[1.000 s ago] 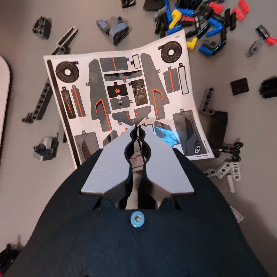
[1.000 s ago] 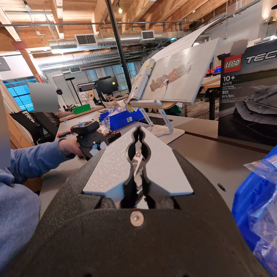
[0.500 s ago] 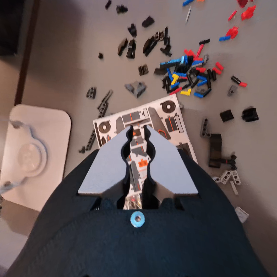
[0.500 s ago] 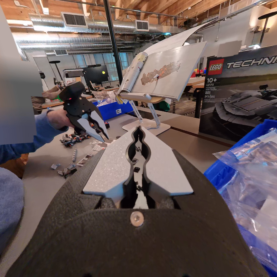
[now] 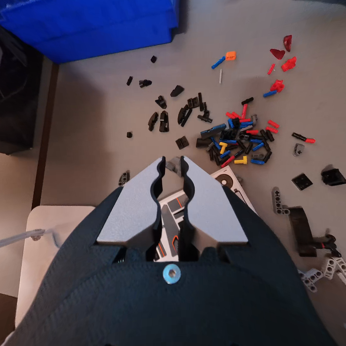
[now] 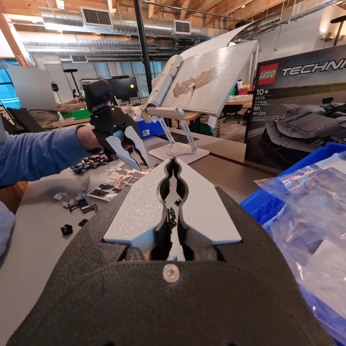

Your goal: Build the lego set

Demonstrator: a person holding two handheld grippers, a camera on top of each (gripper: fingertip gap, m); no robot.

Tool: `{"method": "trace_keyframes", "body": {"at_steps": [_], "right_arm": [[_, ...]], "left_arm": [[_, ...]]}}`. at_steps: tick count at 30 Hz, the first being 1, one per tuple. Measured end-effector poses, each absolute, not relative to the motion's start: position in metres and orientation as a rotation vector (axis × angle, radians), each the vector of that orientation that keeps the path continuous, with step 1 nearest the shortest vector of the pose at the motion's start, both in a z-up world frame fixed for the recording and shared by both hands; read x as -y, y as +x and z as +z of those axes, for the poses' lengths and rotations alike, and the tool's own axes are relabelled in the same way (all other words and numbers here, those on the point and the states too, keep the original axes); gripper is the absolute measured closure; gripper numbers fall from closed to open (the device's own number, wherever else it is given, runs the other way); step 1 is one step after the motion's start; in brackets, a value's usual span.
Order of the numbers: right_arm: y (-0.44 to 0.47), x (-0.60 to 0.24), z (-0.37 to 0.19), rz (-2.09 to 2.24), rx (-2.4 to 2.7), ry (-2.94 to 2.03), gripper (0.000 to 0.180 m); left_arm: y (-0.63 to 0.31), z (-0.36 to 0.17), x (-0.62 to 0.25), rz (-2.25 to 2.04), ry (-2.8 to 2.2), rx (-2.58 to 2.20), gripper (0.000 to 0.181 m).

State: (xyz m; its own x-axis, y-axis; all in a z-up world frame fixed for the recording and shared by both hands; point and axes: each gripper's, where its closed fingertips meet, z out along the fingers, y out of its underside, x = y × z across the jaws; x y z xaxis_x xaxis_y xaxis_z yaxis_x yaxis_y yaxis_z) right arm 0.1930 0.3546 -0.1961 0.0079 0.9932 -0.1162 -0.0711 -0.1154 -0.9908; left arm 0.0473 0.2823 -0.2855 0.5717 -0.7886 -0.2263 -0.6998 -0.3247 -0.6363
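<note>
My left gripper (image 5: 173, 158) is open and empty. It hangs above the grey table, over the far edge of the sticker sheet (image 5: 224, 180), with a small grey piece (image 5: 173, 165) showing beyond its tips. A pile of blue, red, black and yellow pins (image 5: 241, 138) lies to the front right, and black curved pieces (image 5: 162, 121) lie ahead. My right gripper (image 6: 173, 160) is shut and empty, held above the table. The right wrist view shows the left gripper (image 6: 143, 167) open above the sticker sheet (image 6: 116, 179). A partly built model (image 6: 89, 162) lies behind it.
A blue bin (image 5: 89, 24) stands at the far side and holds plastic bags (image 6: 309, 196). An instruction book on a white stand (image 6: 202, 84) and the set's box (image 6: 299, 112) stand behind. The stand's base (image 5: 46, 234) is at the left. Grey and black beams (image 5: 299, 224) lie at the right. Spacing between my two grippers at the tips: around 20 cm. About 7 cm separates my left fingertips from the small grey piece (image 5: 173, 165).
My left gripper has lifted away from the sticker sheet, opened, and moved forward toward the loose pieces. The right gripper has tipped down a little and stays shut.
</note>
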Motion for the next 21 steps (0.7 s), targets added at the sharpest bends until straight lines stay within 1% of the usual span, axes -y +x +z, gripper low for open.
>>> {"method": "trace_keyframes", "body": {"at_steps": [9,12,14,21], "right_arm": [[0.194,-0.361,-0.203,1.305,1.089,-1.249,0.18],[0.195,-0.36,-0.204,1.318,1.08,-1.241,0.18],[0.197,-0.361,-0.205,1.32,1.072,-1.241,0.18],[0.2,-0.364,-0.201,1.315,1.063,-1.232,0.18]], "left_arm": [[0.06,-0.302,-0.29,-0.184,-2.092,-1.239,0.167],[0.066,-0.303,-0.299,-0.239,-2.085,-1.223,0.162],[0.063,-0.305,-0.309,-0.196,-2.08,-1.245,0.159],[0.063,-0.312,-0.337,-0.226,-2.064,-1.257,0.161]]}}
